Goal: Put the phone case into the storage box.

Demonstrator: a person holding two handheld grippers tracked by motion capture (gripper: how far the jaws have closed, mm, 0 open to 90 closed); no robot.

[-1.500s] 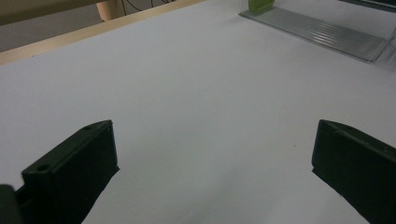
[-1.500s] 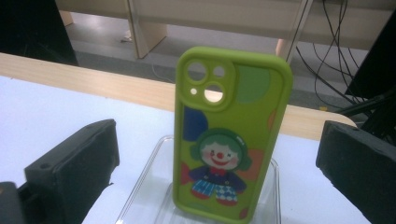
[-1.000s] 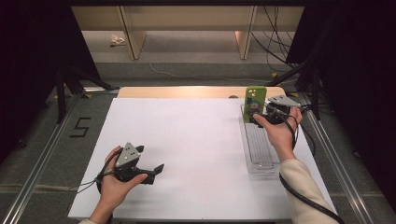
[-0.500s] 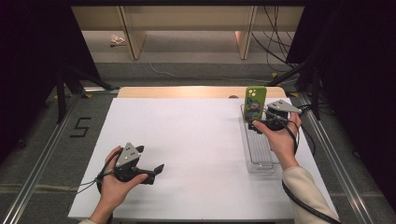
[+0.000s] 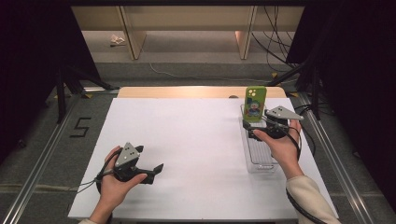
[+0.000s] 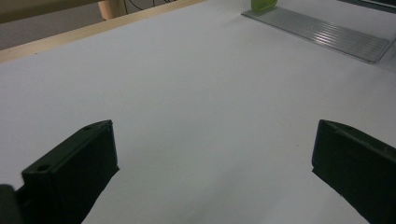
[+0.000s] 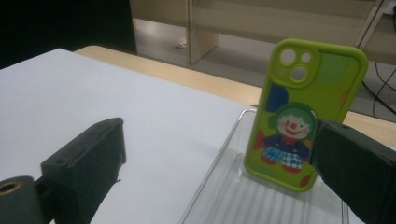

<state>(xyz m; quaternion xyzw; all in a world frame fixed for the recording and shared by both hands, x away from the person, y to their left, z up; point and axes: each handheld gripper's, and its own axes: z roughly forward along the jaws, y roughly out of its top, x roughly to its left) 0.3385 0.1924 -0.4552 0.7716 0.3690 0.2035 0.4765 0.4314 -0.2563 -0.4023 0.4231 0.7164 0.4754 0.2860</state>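
Your right gripper [image 7: 215,158] is wide open, empty, near the upright green clown-print phone case [image 7: 306,114] in the clear ribbed plastic tray [image 5: 258,156]. The case is probably light and flexible: pinch its side edges gently. Left gripper [image 6: 215,163] open, idle.

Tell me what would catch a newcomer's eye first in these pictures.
The bright green phone case with a clown picture stands upright at the far end of a clear ribbed tray on the table's right side. The right tongs are open just short of it, while the left tongs rest open near the front left.
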